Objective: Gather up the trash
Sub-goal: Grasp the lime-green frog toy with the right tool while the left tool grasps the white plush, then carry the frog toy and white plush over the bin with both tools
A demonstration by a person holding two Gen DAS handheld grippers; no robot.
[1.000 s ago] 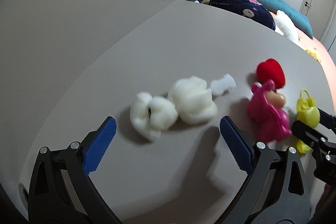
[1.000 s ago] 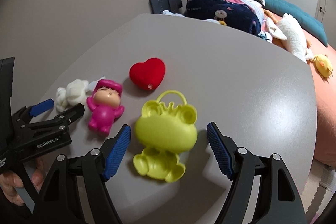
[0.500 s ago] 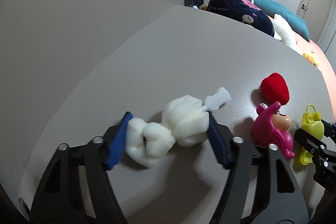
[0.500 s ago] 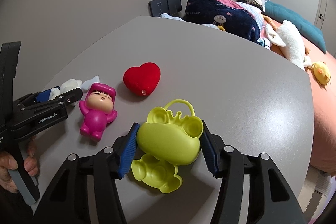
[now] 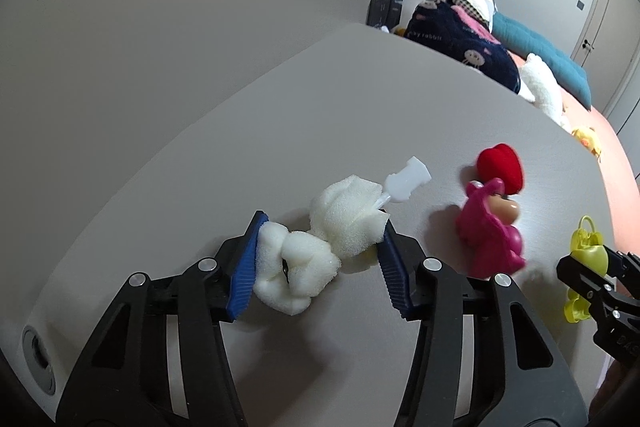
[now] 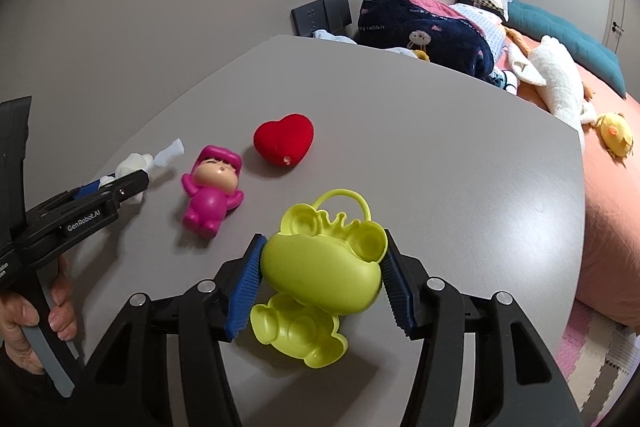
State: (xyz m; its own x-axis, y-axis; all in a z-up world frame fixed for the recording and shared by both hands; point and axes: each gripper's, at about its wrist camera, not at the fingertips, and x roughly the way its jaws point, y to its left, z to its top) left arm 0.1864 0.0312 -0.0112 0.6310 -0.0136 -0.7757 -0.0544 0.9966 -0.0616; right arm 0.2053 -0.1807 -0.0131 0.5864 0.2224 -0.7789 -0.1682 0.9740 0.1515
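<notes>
The left claw [image 5: 320,259] was closing on a white foam sponge [image 5: 316,247], its blue pads pressed against the two ends of the bunched foam. The sponge lay low over the grey desk [image 5: 360,99]; whether it touched the surface could not be told. A white plastic stub [image 5: 408,179] projected from the far end of the foam, clear of the pads.

The right claw [image 6: 322,277] pinched a yellow-green frog-shaped container [image 6: 324,267] across its upper shell, one pad on each side. The container's lower half hung below the pads, close over the desk; contact with the desk could not be confirmed. Its loop handle pointed away from the camera.

Between the two claws, a pink doll figure [image 6: 212,191] lay on its back on the desk, apart from both. A red heart-shaped item [image 6: 285,143] lay just beyond the doll, near it but not touching.

In the right wrist view, a person's hand [image 6: 24,323] gripped the handle of the left claw at the left edge of the frame.

Beyond the far edge of the desk stood a bed [image 6: 608,227] with a coral cover, carrying a dark blue patterned blanket [image 6: 436,35], a white plush toy [image 6: 560,79], a yellow plush toy [image 6: 614,139] and a teal cushion [image 6: 568,43]. A dark wall panel [image 6: 322,13] sat behind the desk's far corner.
</notes>
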